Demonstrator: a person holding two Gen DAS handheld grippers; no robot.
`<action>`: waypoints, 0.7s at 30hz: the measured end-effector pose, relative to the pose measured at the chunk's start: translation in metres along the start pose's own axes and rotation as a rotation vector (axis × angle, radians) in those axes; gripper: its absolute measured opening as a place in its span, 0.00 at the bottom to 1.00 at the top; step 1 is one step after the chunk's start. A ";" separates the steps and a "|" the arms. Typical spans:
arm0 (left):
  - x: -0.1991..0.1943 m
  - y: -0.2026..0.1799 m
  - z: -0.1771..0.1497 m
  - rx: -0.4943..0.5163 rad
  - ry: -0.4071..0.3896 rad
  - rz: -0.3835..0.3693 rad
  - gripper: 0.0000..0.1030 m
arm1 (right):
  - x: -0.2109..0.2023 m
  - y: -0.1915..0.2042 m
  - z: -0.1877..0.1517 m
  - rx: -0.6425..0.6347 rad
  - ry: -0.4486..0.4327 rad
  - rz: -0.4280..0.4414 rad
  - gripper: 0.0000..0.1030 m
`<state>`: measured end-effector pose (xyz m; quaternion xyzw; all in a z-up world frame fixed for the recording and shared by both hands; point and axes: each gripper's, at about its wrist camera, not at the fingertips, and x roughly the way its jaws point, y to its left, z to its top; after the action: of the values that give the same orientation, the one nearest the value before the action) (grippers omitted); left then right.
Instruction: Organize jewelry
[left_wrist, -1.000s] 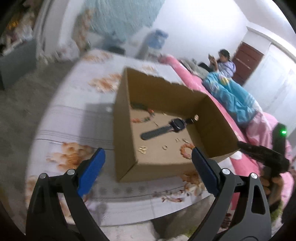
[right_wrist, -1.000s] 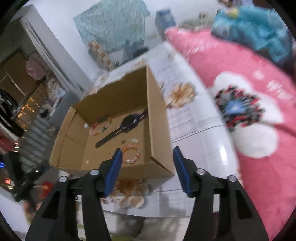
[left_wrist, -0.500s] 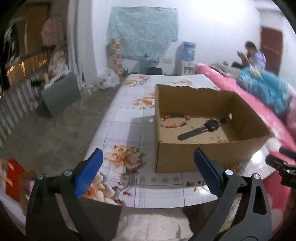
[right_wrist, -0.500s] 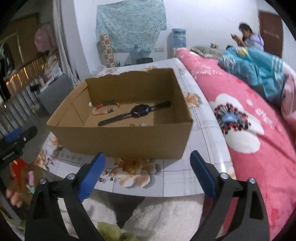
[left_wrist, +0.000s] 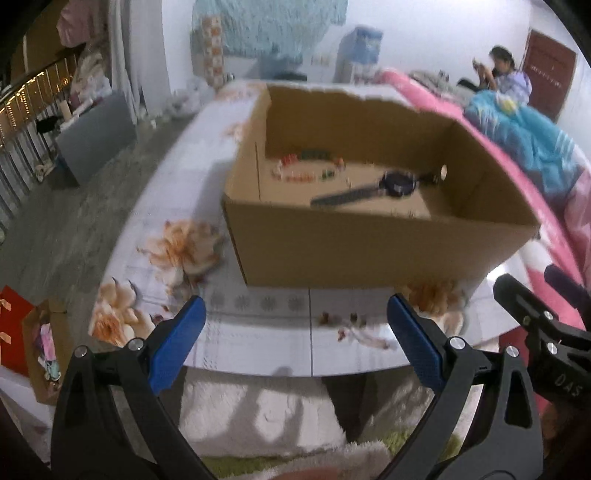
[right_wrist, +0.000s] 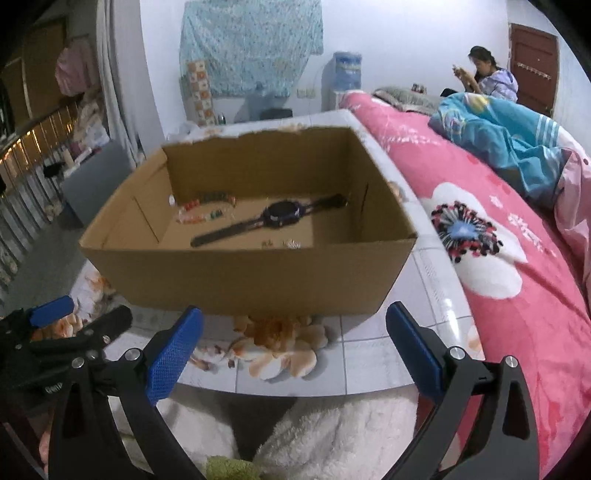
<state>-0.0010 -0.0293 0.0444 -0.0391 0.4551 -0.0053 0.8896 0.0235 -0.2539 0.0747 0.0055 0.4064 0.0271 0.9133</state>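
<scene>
An open cardboard box (left_wrist: 369, 251) (right_wrist: 240, 277) stands on the flower-print table. Inside it lie a black wristwatch (left_wrist: 395, 184) (right_wrist: 280, 216), a coloured bead bracelet (left_wrist: 306, 166) (right_wrist: 203, 208) and small earrings (right_wrist: 291, 243). My left gripper (left_wrist: 293, 310) hangs open over the table's near edge, short of the box, with nothing between its blue pads. My right gripper (right_wrist: 293, 315) is beside it at the same edge, its jaws opening wide and empty. Each gripper shows in the other's view: the right one (left_wrist: 535, 321), the left one (right_wrist: 74, 325).
The table (left_wrist: 177, 243) is narrow, with bare floor to its left and a pink bed (right_wrist: 498, 277) with a blue blanket against its right side. A person (right_wrist: 487, 74) sits at the far end. White fluffy fabric (right_wrist: 332, 435) lies below the grippers.
Both grippers have drawn back from above the box to the table's near edge, and now look at its front wall. The right jaws have spread much wider.
</scene>
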 end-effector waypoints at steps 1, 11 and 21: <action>0.001 -0.001 -0.001 0.004 0.005 0.005 0.92 | 0.003 0.001 -0.001 -0.002 0.013 -0.005 0.94; 0.002 -0.001 0.007 -0.004 -0.005 0.023 0.92 | 0.009 0.002 -0.002 -0.005 0.037 -0.022 0.94; 0.003 -0.005 0.010 0.011 -0.004 0.033 0.92 | 0.010 -0.002 0.000 0.015 0.046 -0.025 0.94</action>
<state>0.0085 -0.0337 0.0481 -0.0267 0.4539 0.0068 0.8906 0.0303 -0.2552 0.0674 0.0069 0.4275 0.0126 0.9039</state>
